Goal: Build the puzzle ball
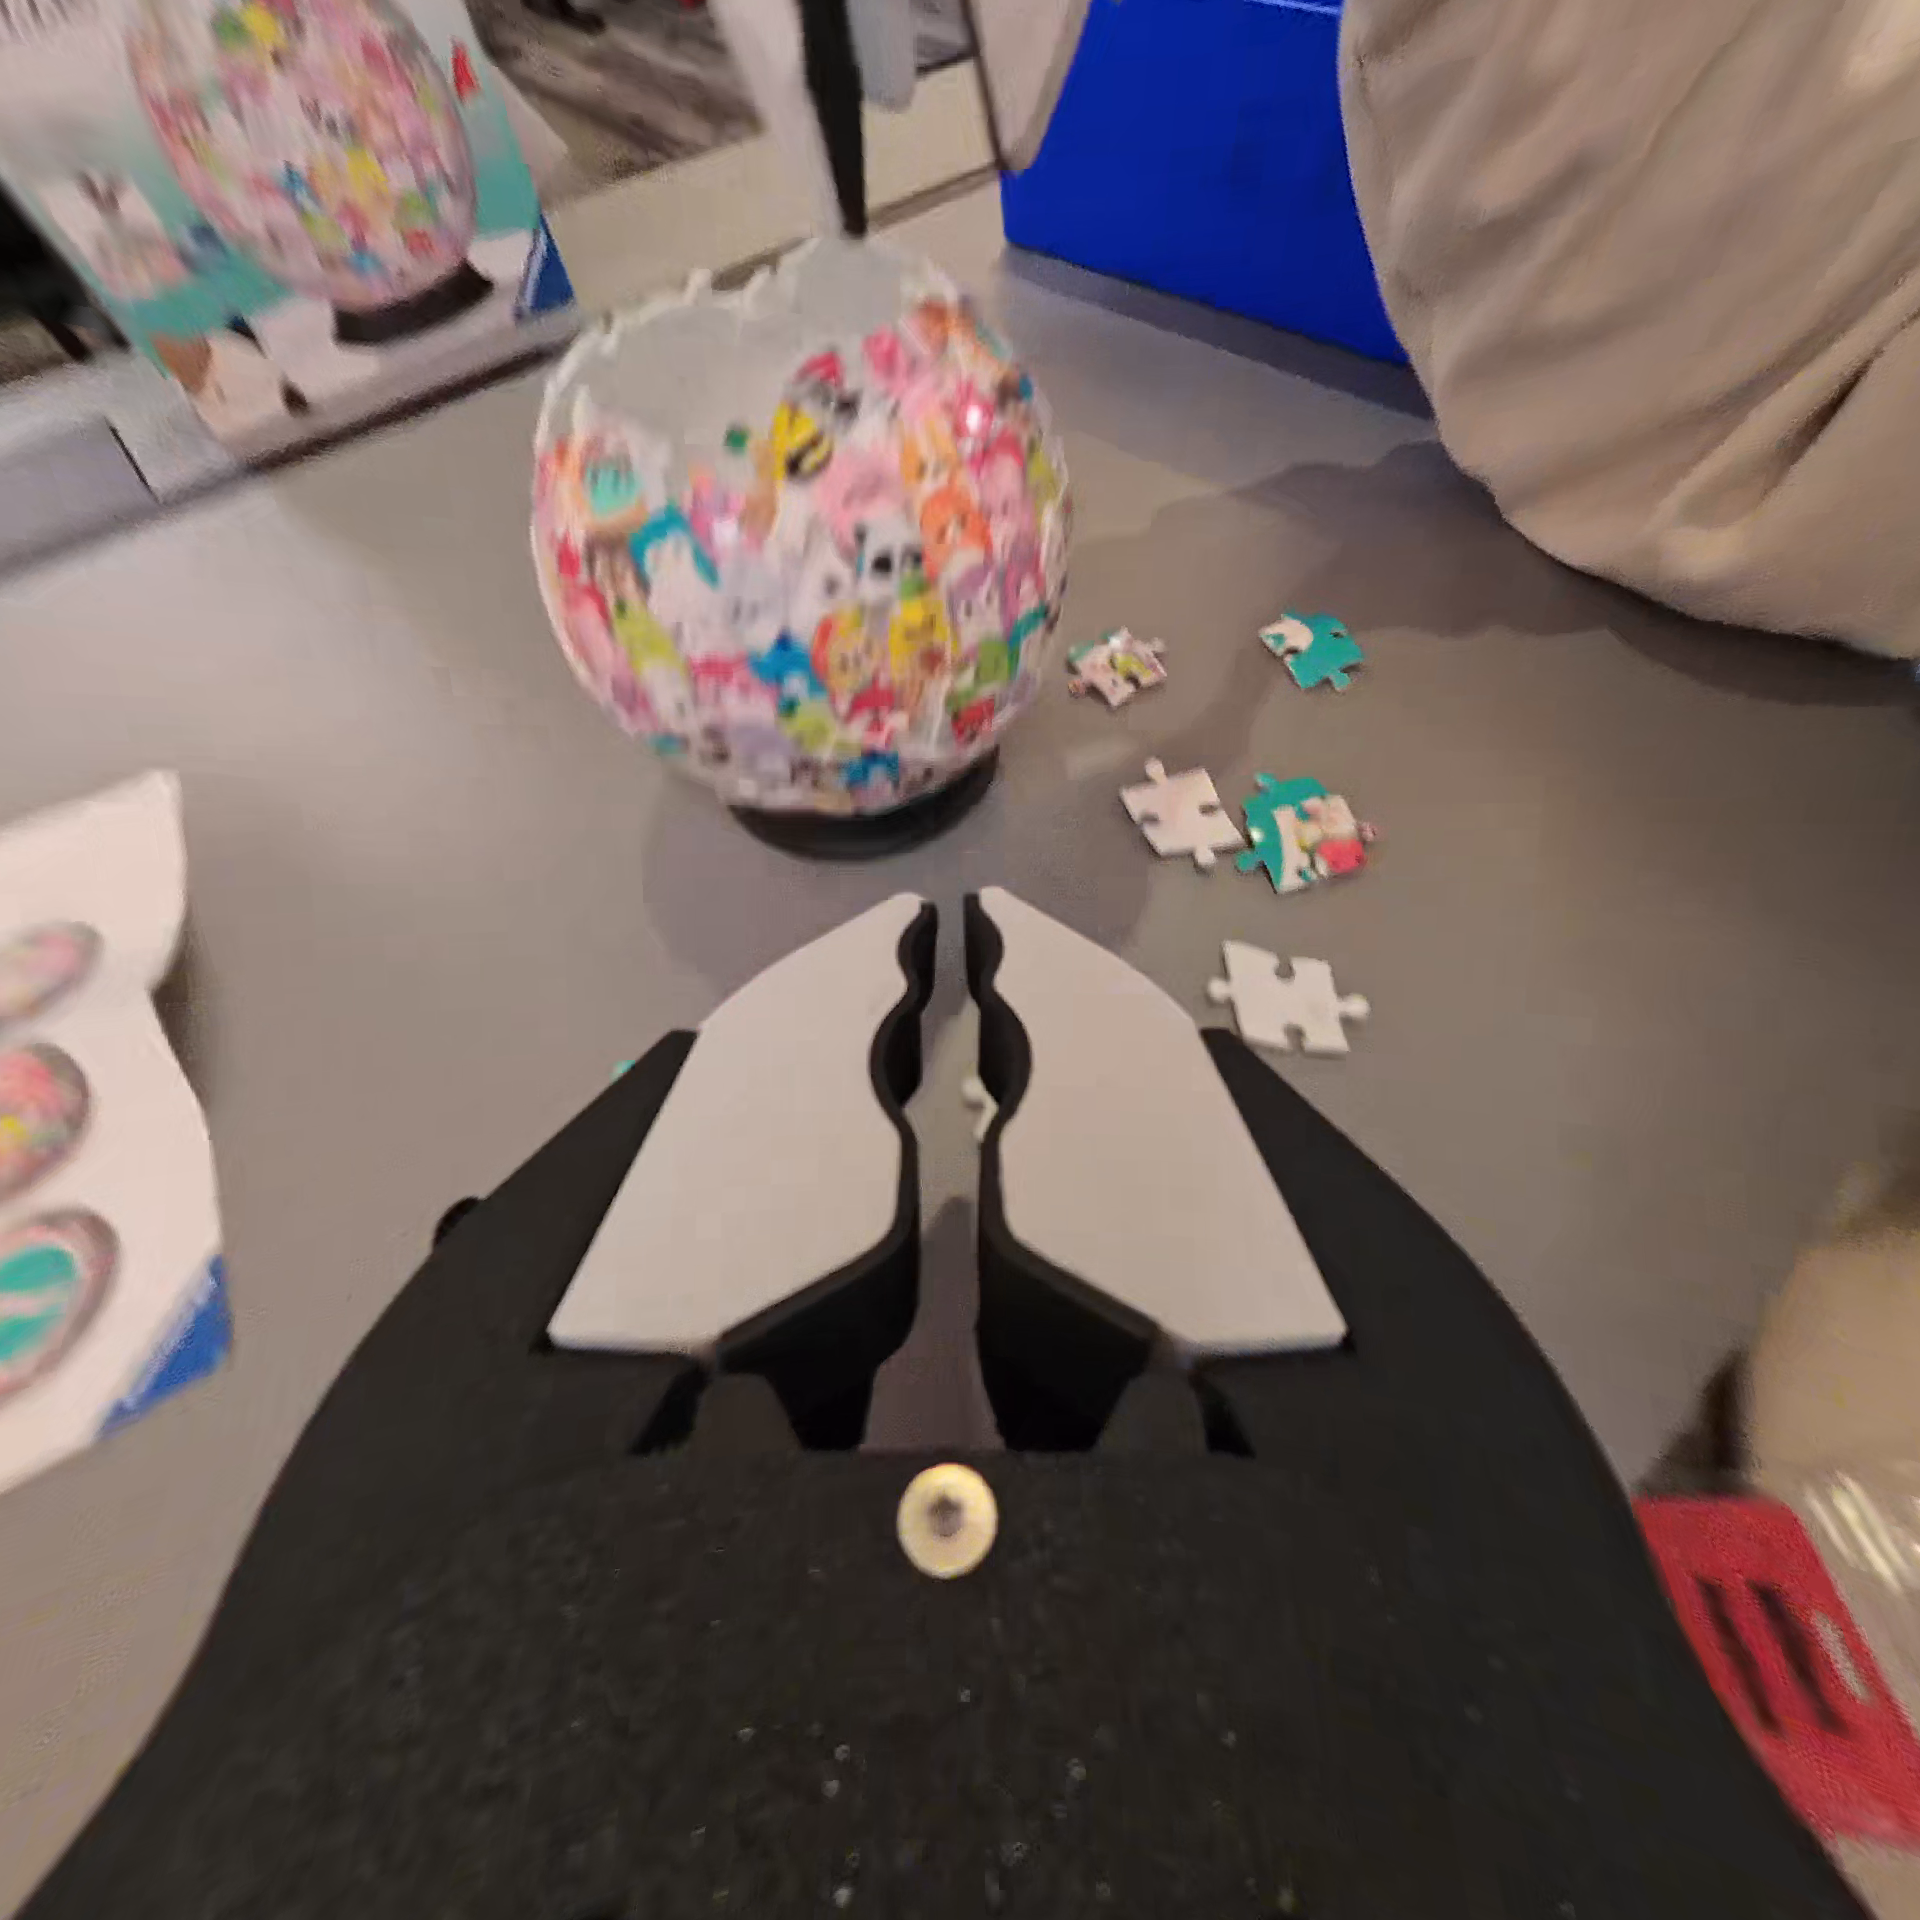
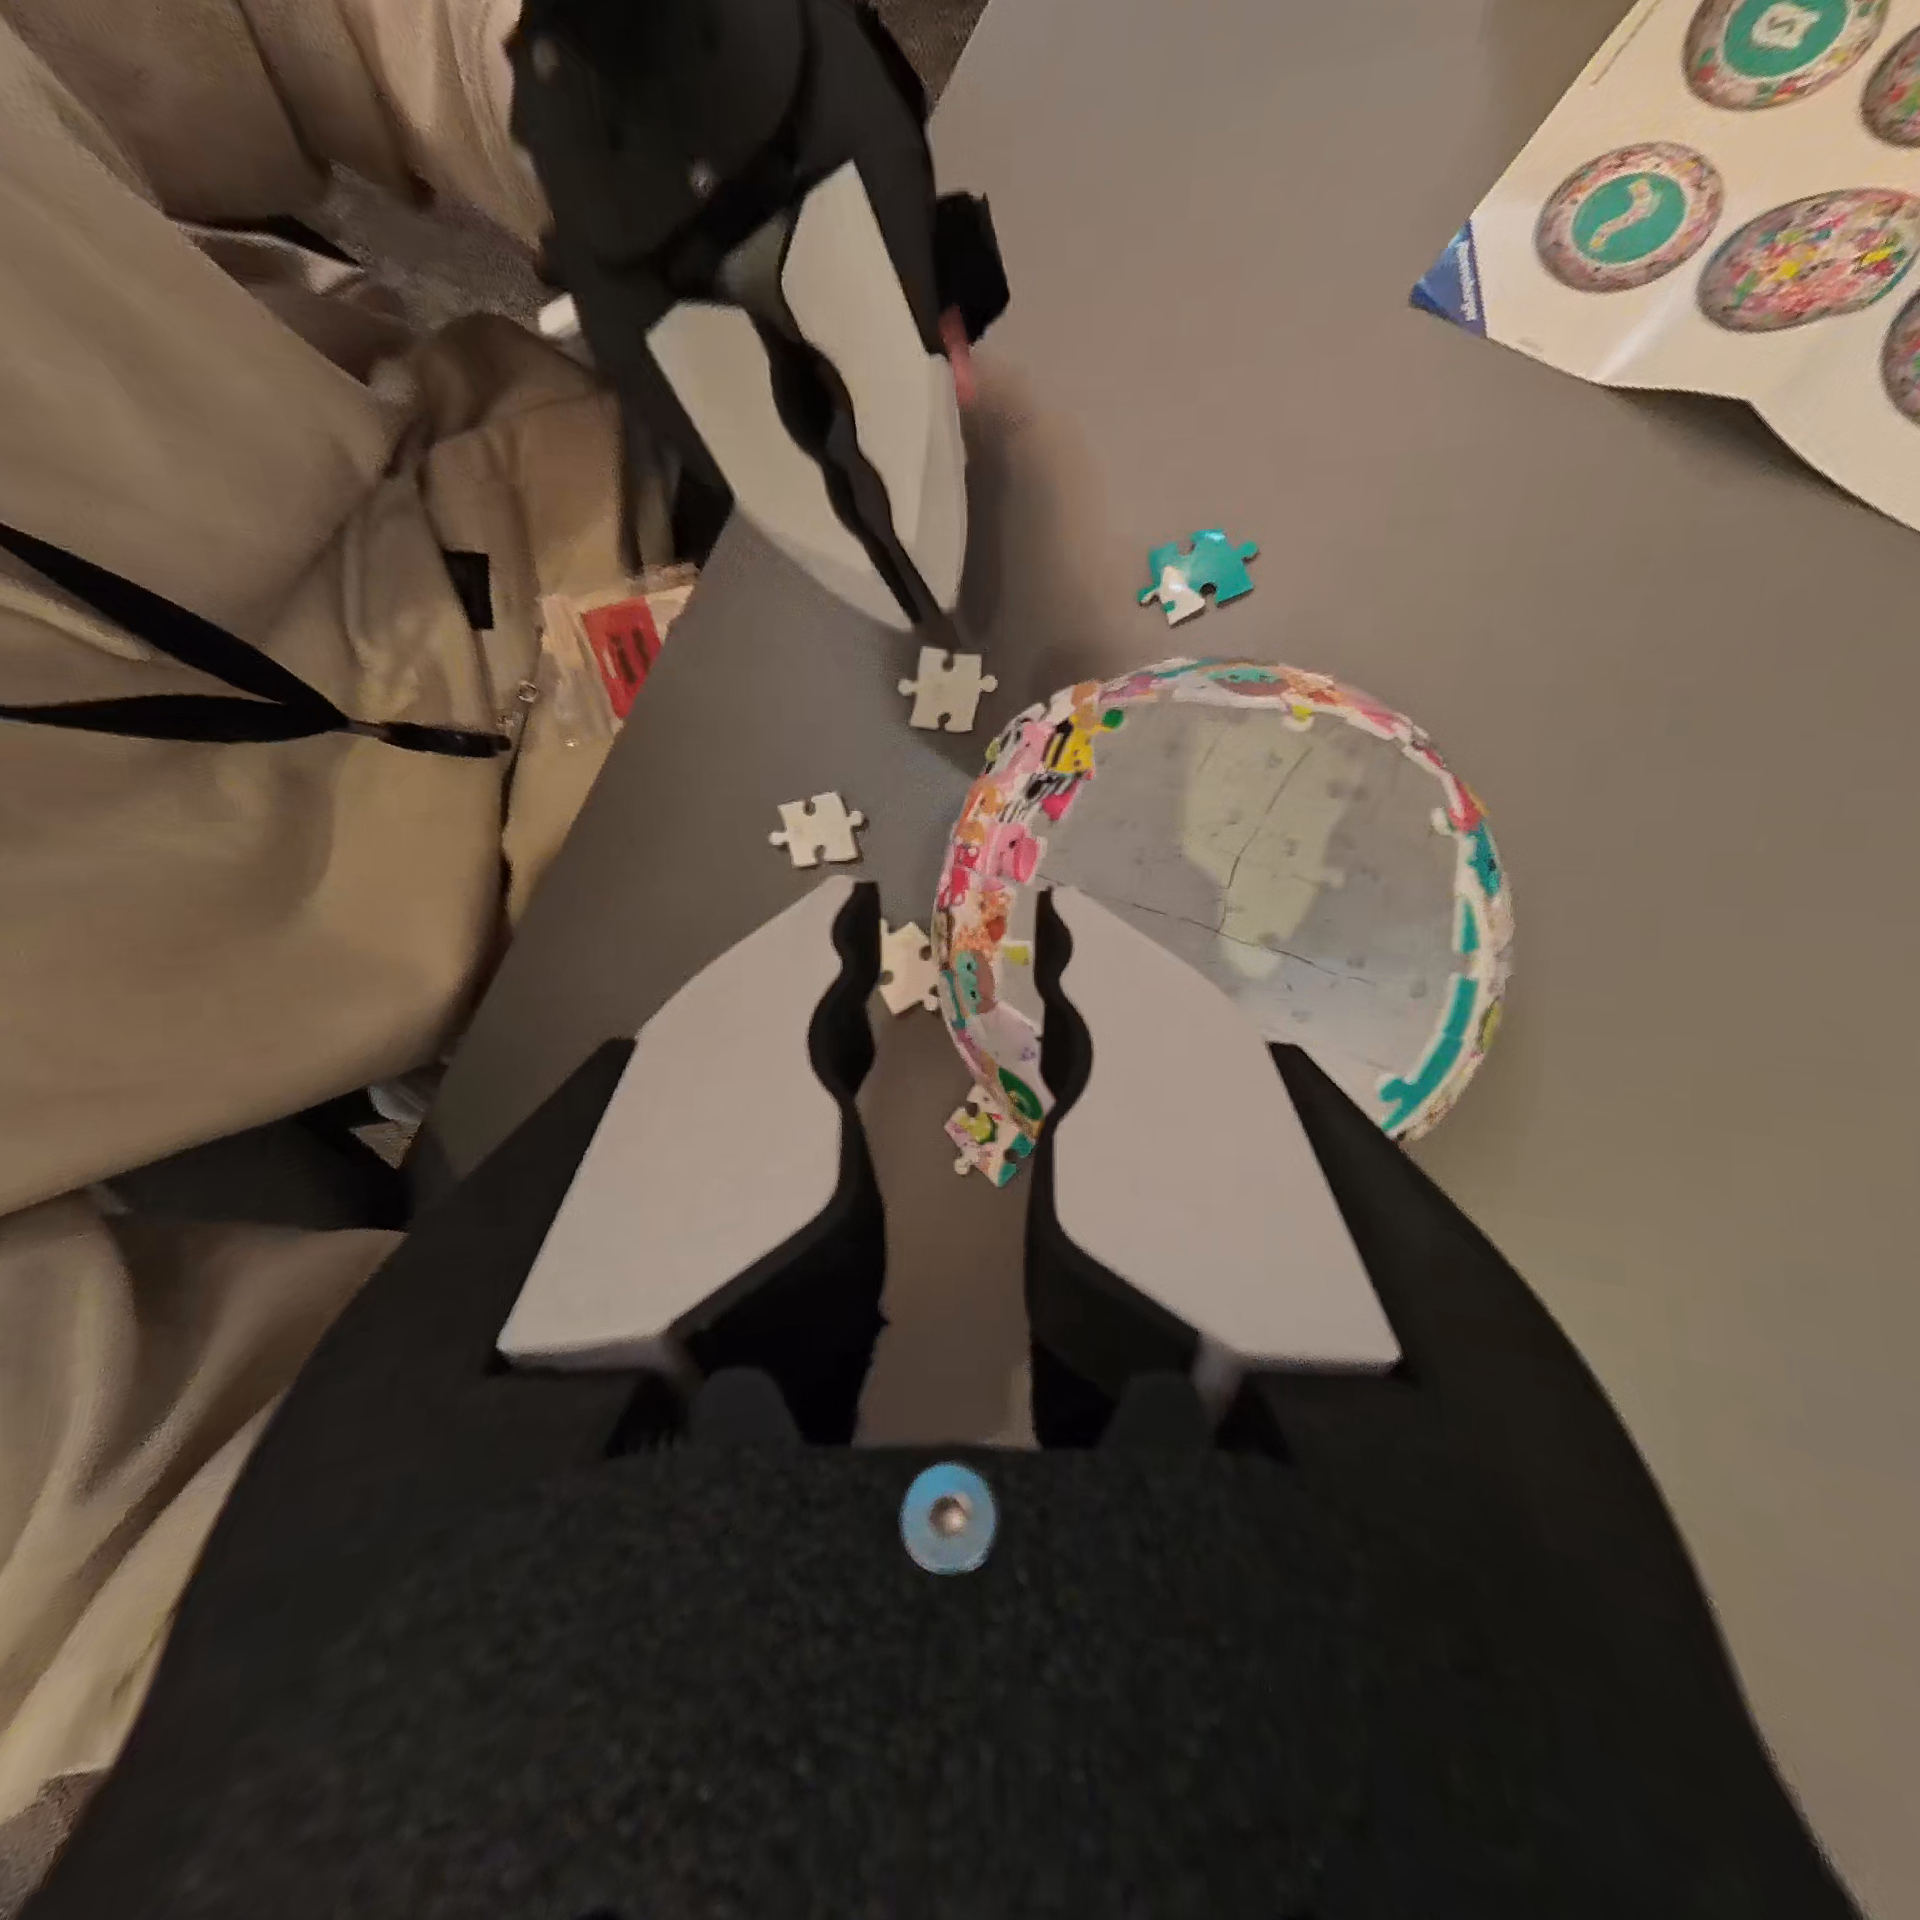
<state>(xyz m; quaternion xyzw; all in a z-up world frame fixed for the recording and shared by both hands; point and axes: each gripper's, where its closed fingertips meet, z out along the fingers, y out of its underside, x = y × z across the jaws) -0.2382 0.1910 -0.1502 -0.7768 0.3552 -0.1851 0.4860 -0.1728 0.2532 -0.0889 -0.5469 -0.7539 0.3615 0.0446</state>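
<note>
**Two claws over a half-built puzzle ball**

Nearest in the left wrist view, the left claw (image 1: 950, 906) has its jaws drawn almost together, a thin slit between the tips, nothing visibly gripped. A white sliver of a piece peeks through the gap lower down, lying on the grey worktop (image 1: 416, 883) beneath. Just to its right sits a white face-down piece (image 1: 1288, 997), then another white piece (image 1: 1182, 812) touching a teal and pink piece (image 1: 1307, 833). Farther on, two more printed pieces, one pale (image 1: 1116, 665), one teal (image 1: 1313, 648). Straight ahead stands the puzzle ball (image 1: 800, 582) on its dark stand (image 1: 862, 821), top unfinished with a jagged rim. Behind it, blurred, the puzzle box (image 1: 301, 208) and a blue bin (image 1: 1205, 166).

Over to the right wrist view: the right claw (image 2: 948, 906) is parted, holding nothing, hovering above the ball's open rim, its grey hollow inside showing. A colourful loose piece (image 2: 992, 1138) lies between the fingers on the worktop below. Beyond, the instruction sheet (image 2: 1704, 260) lies at the far right.
</note>
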